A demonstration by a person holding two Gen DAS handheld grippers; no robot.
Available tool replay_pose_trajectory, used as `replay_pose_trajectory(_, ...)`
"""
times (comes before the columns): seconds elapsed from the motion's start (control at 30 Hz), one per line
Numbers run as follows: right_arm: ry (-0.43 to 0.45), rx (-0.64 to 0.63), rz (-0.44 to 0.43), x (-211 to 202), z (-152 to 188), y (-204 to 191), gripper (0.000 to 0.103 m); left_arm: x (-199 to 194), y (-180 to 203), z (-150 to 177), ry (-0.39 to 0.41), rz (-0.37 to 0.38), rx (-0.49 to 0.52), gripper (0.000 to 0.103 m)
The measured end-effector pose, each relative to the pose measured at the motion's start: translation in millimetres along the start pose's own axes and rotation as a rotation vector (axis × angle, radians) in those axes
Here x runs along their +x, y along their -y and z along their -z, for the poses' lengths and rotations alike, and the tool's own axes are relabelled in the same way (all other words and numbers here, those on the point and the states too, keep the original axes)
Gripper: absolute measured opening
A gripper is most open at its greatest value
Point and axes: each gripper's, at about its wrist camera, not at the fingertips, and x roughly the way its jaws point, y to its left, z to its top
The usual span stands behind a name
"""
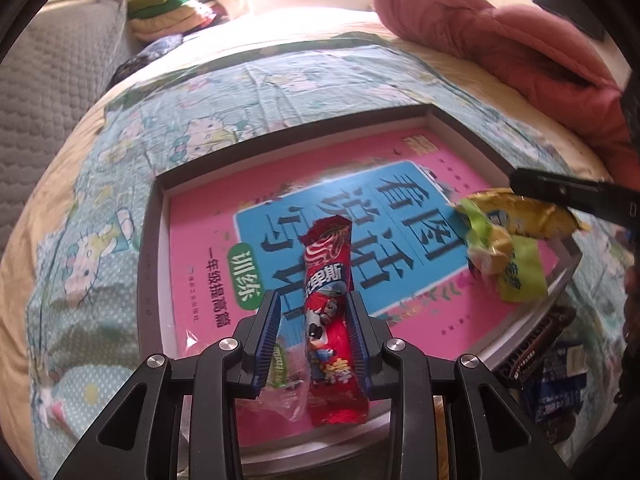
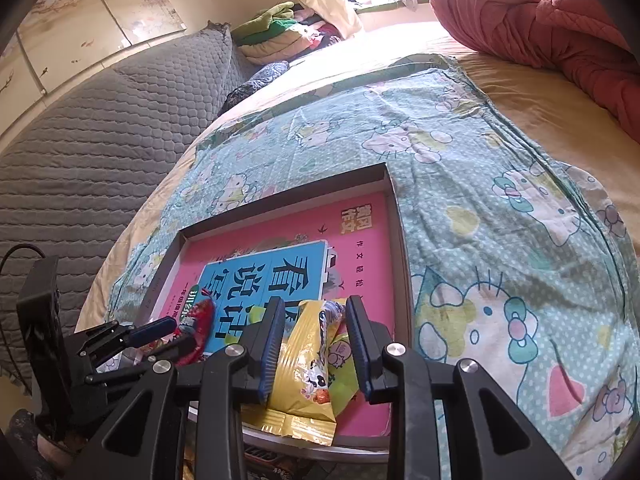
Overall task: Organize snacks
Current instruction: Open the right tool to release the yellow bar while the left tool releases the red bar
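The left gripper (image 1: pixel 314 320) is clamped on a red snack packet (image 1: pixel 330 308), held above the shallow tray (image 1: pixel 154 240). The packet's long axis runs forward along the fingers, its torn end pointing away. The right gripper (image 2: pixel 314 344) is clamped on a yellow snack packet (image 2: pixel 300 376) over the tray's near right corner, long axis likewise forward. A pink book (image 2: pixel 360 240) lies in the tray. The tray rests on a cartoon-print sheet (image 2: pixel 480 200).

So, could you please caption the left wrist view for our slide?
Left gripper holds a red snack packet over the pink-lined tray.
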Motion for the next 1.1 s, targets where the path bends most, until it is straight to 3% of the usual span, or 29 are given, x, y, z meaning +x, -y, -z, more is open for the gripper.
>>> replay_pose_trajectory(0.23, 0.030, 0.022, 0.002, -9.8, -7.0, 9.7, 0.031, -6.6, -19.4, -4.1, 0.006, 0.056, -0.105, 0.035)
replay_pose_trajectory(0.4, 0.060, 0.049, 0.007, -19.2, -12.5, 18.7, 0.031, -21.0, -26.1, -9.1, 0.037, 0.096, -0.152, 0.044)
replay_pose_trajectory(0.53, 0.033, 0.045, 0.006, -22.1, -12.3, 18.5, 0.031, -32.2, -28.8, -11.0, 0.051, 0.098, -0.160, 0.044)
replay_pose_trajectory(0.77, -0.019, -0.102, 0.052, -26.4, 4.9, -5.3, 0.031, -55.3, -33.5, -11.1, 0.084, 0.105, -0.173, 0.046)
replay_pose_trajectory(0.9, -0.056, -0.197, 0.126, -14.5, 13.6, -18.0, 0.031, -66.3, -36.8, -9.1, 0.096, 0.096, -0.183, 0.054)
replay_pose_trajectory(1.1, -0.068, -0.237, 0.169, -6.6, 17.4, -21.1, 0.031, -83.5, -44.6, -4.0, 0.112, 0.094, -0.214, 0.058)
